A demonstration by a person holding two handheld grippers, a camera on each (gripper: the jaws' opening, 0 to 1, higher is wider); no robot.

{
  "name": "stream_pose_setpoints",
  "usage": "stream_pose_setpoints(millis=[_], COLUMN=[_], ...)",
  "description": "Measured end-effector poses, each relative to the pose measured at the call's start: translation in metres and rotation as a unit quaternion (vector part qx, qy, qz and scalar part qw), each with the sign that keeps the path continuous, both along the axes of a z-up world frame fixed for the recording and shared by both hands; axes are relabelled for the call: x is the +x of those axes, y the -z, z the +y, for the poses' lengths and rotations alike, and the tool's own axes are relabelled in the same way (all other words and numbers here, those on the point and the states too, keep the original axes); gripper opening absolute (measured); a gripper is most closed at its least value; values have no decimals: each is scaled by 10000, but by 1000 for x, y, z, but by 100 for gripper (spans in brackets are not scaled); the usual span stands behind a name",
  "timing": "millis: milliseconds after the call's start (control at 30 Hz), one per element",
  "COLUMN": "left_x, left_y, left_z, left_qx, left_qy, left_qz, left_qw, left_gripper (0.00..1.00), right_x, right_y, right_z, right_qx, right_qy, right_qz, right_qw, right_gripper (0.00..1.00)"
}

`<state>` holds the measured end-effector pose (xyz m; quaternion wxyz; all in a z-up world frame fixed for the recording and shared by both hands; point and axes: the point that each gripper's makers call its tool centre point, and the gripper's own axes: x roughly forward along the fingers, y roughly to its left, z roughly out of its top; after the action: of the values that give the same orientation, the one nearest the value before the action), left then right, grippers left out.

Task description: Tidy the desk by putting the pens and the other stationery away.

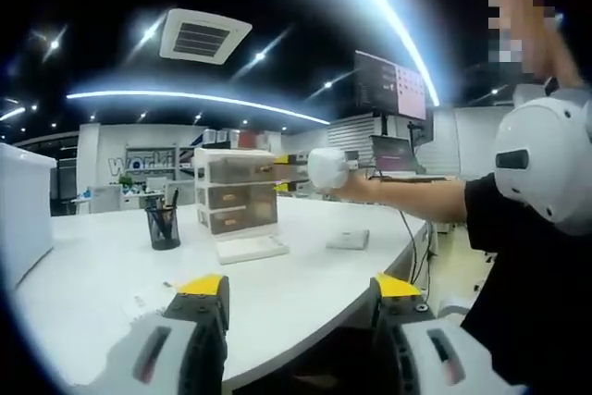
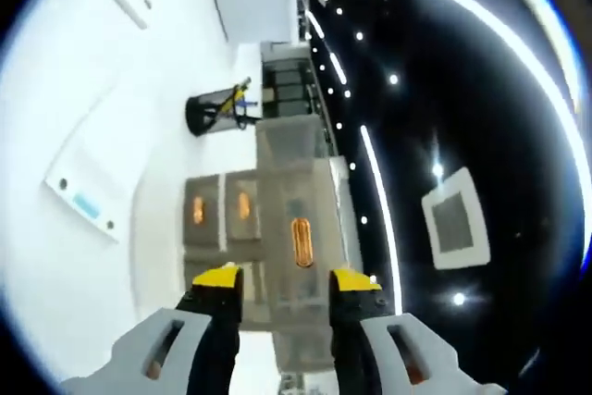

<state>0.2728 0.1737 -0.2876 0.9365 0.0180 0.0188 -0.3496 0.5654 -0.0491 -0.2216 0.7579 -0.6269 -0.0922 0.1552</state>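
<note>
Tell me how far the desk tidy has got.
Done: pens already stand in the black cup beside the drawer unit.
In hand: nothing; the left hand-held gripper is open and empty, and the right hand-held gripper is open near the drawer unit.
Left: a flat white item and a paper lie on the desk.

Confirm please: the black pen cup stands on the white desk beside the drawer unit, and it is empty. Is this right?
Not quite. The pen cup is not empty: the right gripper view shows pens standing in it, one with yellow on it. The rest holds: it stands on the white desk beside the drawer unit.
</note>
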Motion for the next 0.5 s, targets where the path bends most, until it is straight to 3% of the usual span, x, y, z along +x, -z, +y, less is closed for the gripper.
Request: stream_pose_setpoints(millis=[67, 333, 500], left_x=[1, 7, 10], left_y=[1, 5, 7], left_z=[0, 3, 3], left_qx=[0, -23, -26], left_qy=[-7, -51, -68], left_qz=[15, 75, 113], left_qw=[10000, 10000, 9999], left_gripper=[61, 61, 61], right_x=[-2, -19, -37], right_y=[1, 4, 10], right_z=[-2, -18, -24], right_qx=[112, 1083, 2074], right_qy=[-24, -78, -221], right_qz=[57, 461, 999], right_qw=[9999, 9930, 9729], right_gripper=[47, 51, 56])
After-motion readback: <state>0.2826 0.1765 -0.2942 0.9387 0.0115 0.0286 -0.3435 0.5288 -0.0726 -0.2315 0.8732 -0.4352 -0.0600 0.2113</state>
